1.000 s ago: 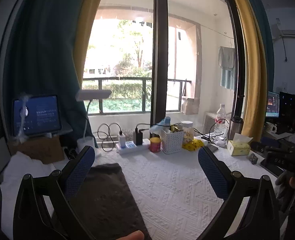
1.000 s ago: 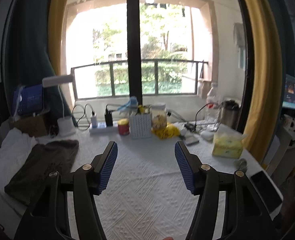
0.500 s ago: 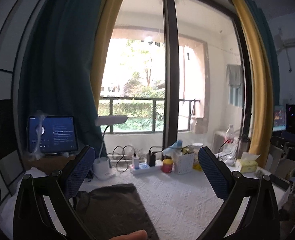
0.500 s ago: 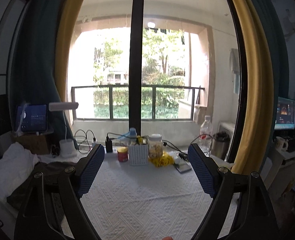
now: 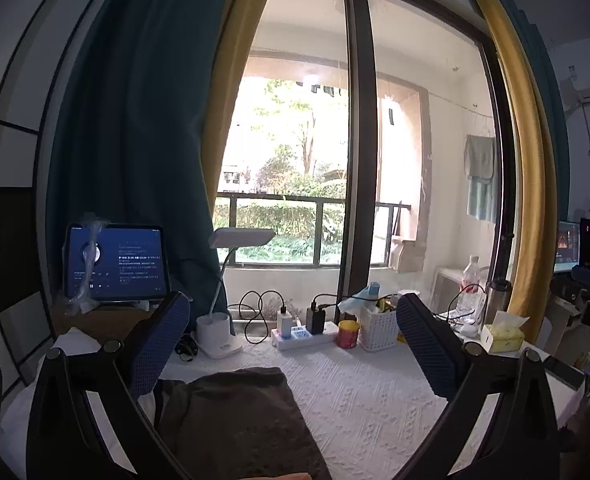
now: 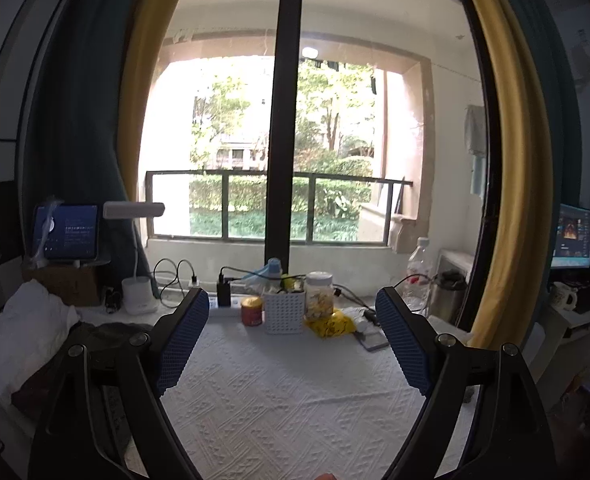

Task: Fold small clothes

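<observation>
A dark brown garment [image 5: 235, 420] lies flat on the white textured tablecloth [image 5: 367, 396], low and left of centre in the left wrist view. My left gripper [image 5: 293, 344] is open and empty, held above the table behind it. In the right wrist view the same garment [image 6: 95, 332] lies at the far left, partly hidden behind my left finger, beside a white cloth heap [image 6: 27, 324]. My right gripper [image 6: 291, 340] is open and empty above the middle of the cloth [image 6: 295, 392].
Along the back edge stand a white desk lamp [image 5: 219, 336], a power strip with chargers [image 5: 303, 330], a red tin [image 5: 347, 334], a white basket [image 6: 283, 314], a jar [image 6: 319, 300], a yellow bag [image 6: 329, 326], a tissue box [image 5: 503, 334] and a tablet [image 5: 115, 262].
Both grippers have tilted upward and pulled back, so more window and less table shows. The right gripper's jaws opened wider. The garment has not moved.
</observation>
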Motion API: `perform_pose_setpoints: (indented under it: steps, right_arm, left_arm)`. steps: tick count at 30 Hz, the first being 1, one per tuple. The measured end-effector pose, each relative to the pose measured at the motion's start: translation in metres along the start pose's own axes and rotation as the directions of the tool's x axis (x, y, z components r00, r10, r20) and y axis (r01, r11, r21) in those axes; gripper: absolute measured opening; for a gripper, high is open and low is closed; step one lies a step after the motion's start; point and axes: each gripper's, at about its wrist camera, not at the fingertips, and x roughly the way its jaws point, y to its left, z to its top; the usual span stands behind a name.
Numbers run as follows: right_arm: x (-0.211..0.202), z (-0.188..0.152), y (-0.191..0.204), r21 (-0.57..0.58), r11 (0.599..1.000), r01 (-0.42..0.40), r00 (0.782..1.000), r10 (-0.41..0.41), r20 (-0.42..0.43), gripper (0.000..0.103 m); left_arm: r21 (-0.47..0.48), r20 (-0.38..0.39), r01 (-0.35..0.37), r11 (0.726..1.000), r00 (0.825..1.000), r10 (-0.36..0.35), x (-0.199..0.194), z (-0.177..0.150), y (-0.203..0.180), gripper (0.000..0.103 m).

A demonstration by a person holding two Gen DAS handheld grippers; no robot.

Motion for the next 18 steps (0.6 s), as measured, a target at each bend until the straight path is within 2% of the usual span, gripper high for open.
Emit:
perform_pose_setpoints:
  steps: [18]
  right_arm:
    - [0.011, -0.008, -0.002, 0.017, 1.0, -0.003, 0.999, 0.004, -0.036, 0.088]
  left_arm:
    - [0.042, -0.023, 0.015, 0.999, 1.0, -0.015, 0.004, -0.007, -0.012, 0.102]
